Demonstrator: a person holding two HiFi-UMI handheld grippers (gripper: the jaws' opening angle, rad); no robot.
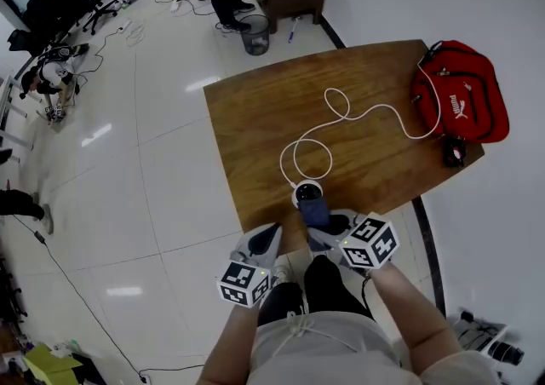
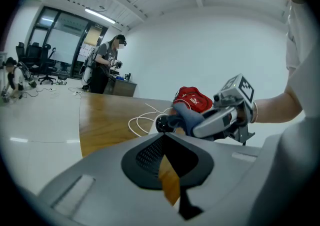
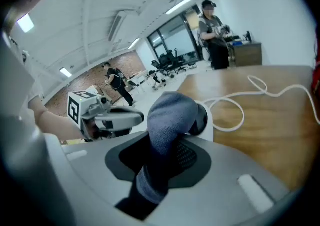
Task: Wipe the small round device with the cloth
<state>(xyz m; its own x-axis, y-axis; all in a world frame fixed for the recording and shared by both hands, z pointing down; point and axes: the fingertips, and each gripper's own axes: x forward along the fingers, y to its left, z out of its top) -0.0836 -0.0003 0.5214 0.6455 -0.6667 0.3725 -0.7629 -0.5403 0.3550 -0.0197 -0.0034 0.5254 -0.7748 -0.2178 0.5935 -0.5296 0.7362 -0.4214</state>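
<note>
The small round device stands on the wooden table just ahead of the right gripper, whose jaws grasp the soft cloth; its fold seems to lie against the device. We judge the device light, hard and smooth, so it may slide. The left gripper, jaws clenched on nothing and short of the device, could steady its white base.

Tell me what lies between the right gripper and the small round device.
The cloth, clamped in the right gripper, covers part of the small round device; the right gripper view shows it.

Closed left gripper, clamped right gripper
</note>
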